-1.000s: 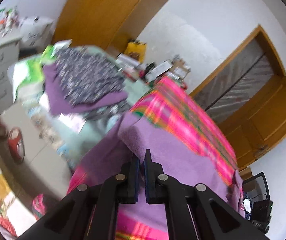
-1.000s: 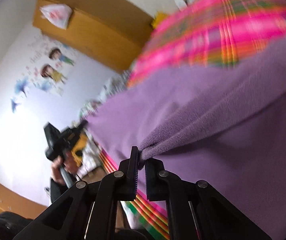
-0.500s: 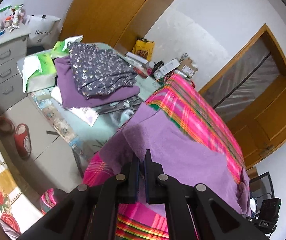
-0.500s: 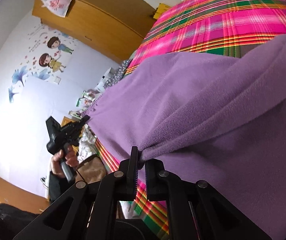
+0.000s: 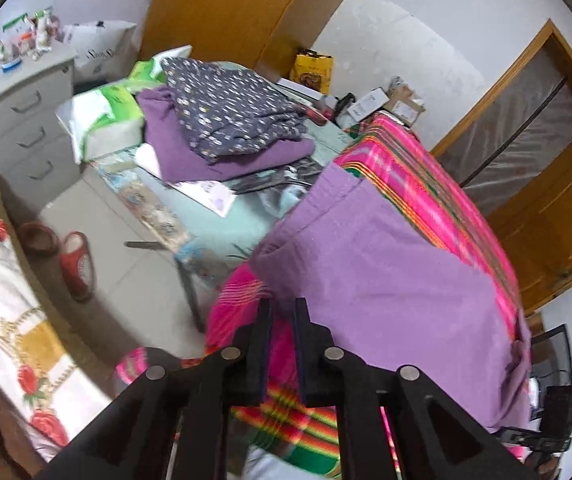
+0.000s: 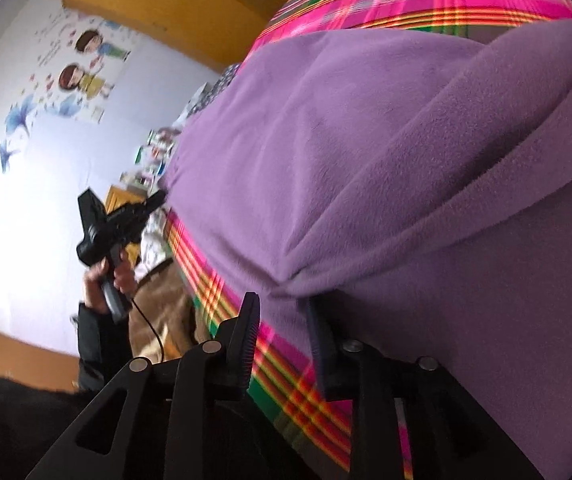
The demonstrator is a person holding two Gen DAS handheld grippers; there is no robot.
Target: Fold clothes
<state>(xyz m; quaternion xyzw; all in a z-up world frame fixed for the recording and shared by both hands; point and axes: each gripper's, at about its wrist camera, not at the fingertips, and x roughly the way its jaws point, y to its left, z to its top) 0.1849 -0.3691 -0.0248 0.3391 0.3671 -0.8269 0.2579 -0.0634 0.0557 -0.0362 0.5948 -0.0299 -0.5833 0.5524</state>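
Observation:
A purple fleece garment (image 5: 385, 280) lies folded on a pink plaid cover (image 5: 425, 168). My left gripper (image 5: 282, 306) sits at its near corner with the jaws slightly apart; only plaid shows in the gap and the fleece edge lies just past the tips. In the right wrist view the same garment (image 6: 365, 140) fills the frame, with a folded corner just above my right gripper (image 6: 282, 304). That gripper is open wide and holds nothing. The left gripper (image 6: 154, 202) also shows there at the garment's far corner, held by a hand (image 6: 106, 276).
A side table (image 5: 222, 232) carries a stack of folded clothes (image 5: 226, 120) and a green-and-white pack (image 5: 102, 116). A grey drawer unit (image 5: 22, 108) and red slippers (image 5: 76, 260) stand on the floor to the left. Floral bedding (image 5: 2, 320) runs along the left edge.
Both grippers were shut on the purple garment and have let go. The right jaws opened wide, the left only a little. The garment now rests on the plaid cover.

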